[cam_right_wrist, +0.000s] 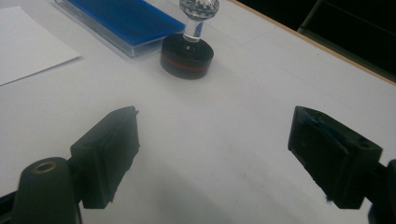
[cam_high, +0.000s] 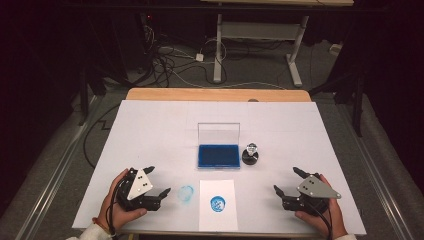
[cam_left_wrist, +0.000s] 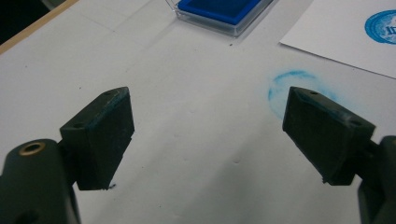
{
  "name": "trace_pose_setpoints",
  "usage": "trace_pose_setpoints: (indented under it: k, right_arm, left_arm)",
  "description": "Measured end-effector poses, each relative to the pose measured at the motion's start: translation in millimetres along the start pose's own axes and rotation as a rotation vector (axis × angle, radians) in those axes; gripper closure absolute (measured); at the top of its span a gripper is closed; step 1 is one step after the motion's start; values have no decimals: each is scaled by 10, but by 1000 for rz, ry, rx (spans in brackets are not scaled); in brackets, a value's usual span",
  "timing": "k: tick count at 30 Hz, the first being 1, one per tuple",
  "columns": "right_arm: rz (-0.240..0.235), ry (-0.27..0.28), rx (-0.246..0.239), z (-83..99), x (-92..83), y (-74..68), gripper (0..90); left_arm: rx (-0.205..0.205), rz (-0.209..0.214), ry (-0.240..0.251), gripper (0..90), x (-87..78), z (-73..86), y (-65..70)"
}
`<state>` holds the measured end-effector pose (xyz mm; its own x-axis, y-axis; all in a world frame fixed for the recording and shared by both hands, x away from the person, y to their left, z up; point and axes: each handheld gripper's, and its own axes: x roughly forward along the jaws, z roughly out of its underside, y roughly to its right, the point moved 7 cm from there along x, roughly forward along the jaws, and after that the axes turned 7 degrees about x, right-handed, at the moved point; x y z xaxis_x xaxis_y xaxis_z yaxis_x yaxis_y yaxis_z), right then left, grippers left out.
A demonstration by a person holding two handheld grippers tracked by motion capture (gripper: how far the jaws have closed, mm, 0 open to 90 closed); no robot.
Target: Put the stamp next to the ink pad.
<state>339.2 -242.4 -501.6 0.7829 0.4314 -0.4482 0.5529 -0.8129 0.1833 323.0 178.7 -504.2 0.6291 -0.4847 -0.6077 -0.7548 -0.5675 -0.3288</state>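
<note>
Both the left tongs (cam_high: 160, 181) and the right tongs (cam_high: 287, 180) rest spread wide and empty on the white desk (cam_high: 150, 130), with the stamp (cam_high: 250, 154) standing upright beyond them beside the open blue ink pad (cam_high: 218, 155), behind the stamped paper (cam_high: 217, 205).

High view looks down; claw views skim low, sharing the ink pad (cam_high: 218, 155) (blue).

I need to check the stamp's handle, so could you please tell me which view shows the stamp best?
The right gripper view: the stamp stands close, round black base and clear knob plain. The high view shows it small beside the ink pad.
</note>
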Motion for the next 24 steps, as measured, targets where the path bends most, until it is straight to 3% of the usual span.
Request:
trace_pose_setpoints:
  k: [9, 24]
  right_arm:
    - [6, 11, -31, -51, -16, -29, 166]
    - [9, 32, -28, -93, -47, -38, 166]
  left_arm:
    - [-5, 2, -3, 159, 7, 5, -2]
    - [-7, 5, -14, 159, 26, 17, 2]
